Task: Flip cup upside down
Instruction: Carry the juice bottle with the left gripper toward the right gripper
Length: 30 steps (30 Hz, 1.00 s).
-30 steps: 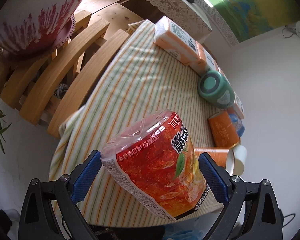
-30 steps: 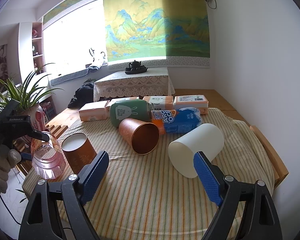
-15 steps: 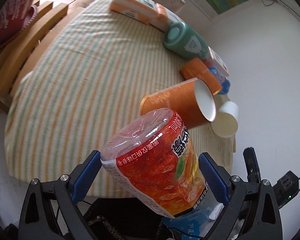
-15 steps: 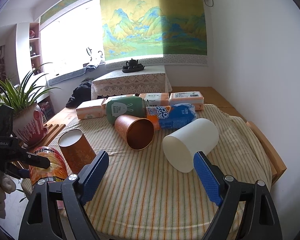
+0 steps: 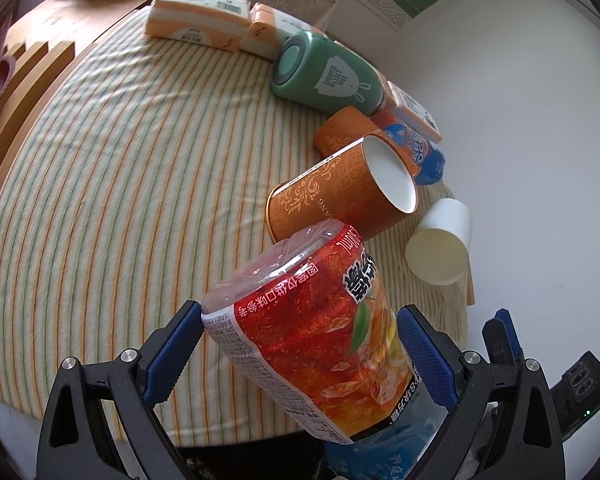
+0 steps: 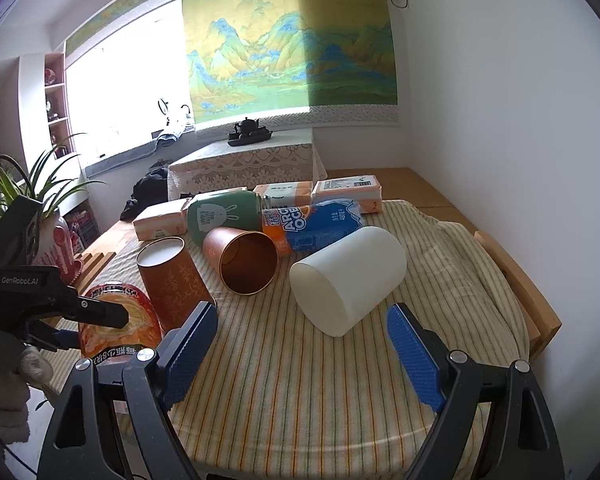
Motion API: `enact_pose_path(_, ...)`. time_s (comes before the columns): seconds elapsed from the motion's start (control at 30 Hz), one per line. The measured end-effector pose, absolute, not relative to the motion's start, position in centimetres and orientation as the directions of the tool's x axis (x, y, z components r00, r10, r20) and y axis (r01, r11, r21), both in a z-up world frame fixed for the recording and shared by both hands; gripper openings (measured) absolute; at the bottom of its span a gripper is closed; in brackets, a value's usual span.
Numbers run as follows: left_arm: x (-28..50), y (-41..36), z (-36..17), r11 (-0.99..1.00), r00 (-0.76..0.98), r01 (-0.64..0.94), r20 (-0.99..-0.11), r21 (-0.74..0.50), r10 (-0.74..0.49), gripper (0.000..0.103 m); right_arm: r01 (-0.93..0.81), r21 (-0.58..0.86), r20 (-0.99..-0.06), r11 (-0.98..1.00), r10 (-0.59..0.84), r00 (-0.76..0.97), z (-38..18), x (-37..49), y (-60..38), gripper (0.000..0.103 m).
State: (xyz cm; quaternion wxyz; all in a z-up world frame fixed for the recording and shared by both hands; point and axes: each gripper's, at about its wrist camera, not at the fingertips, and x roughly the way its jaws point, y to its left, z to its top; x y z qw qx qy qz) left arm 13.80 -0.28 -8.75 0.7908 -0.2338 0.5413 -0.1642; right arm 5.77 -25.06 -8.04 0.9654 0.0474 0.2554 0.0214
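Left wrist view
- Left hand-held gripper (image 5: 300, 354): blue pads clamped on the two sides of a red-labelled bottle (image 5: 320, 336), which tilts up and away from the camera.
- Hidden: the bottle's lower end is cut off at the bottom edge; it also covers part of the patterned orange cup (image 5: 340, 196) behind it.
- Patterned orange cup: on the striped worktop (image 5: 120, 184), white inside showing; whether it stands or leans is hard to judge here.
- White cup (image 5: 440, 248): lying on its side near the worktop's far edge, beside the wall.
- Further back: a plain orange cup (image 5: 344, 130), a green bottle (image 5: 324, 72) and tissue packs (image 5: 196, 20), all partly overlapping.

Right wrist view
- Right hand-held gripper (image 6: 300, 356): blue pads apart, nothing between them, pointing slightly down over the striped worktop (image 6: 300, 392).
- White cup (image 6: 348, 276): on its side just ahead of the pads, closed base towards the camera, not touched.
- Patterned orange cup (image 6: 168, 276): standing at the left, near the clamped bottle (image 6: 116, 320).
- Left hand-held gripper (image 6: 100, 316): black frame at the left edge; its pads are largely hidden.
- Person's hand (image 6: 32, 360): only a pale gloved part shows, cut off by the frame.
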Motion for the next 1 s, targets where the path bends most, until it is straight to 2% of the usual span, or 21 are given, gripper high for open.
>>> enact_pose_path(0.43,15.8,-1.7,-8.8,0.837,0.339,0.087,-0.774,-0.54,-0.535,0.099,-0.069,0.081,-0.529,0.994,0.101,0.843,-8.4,6.7,-24.2,0.084)
enact_pose_path(0.77,15.5,0.0,-9.2,0.822,0.339,0.073,-0.761,-0.565,-0.553,0.101,-0.181,0.16,-0.58,0.97,0.241,0.778,-7.8,8.9,-23.5,0.085)
enact_pose_path(1.0,16.0,0.2,-9.0,0.809,0.332,0.08,-0.75,-0.582,-0.572,0.102,-0.223,0.157,-0.6,0.962,0.272,0.752,-7.4,9.8,-23.0,0.088)
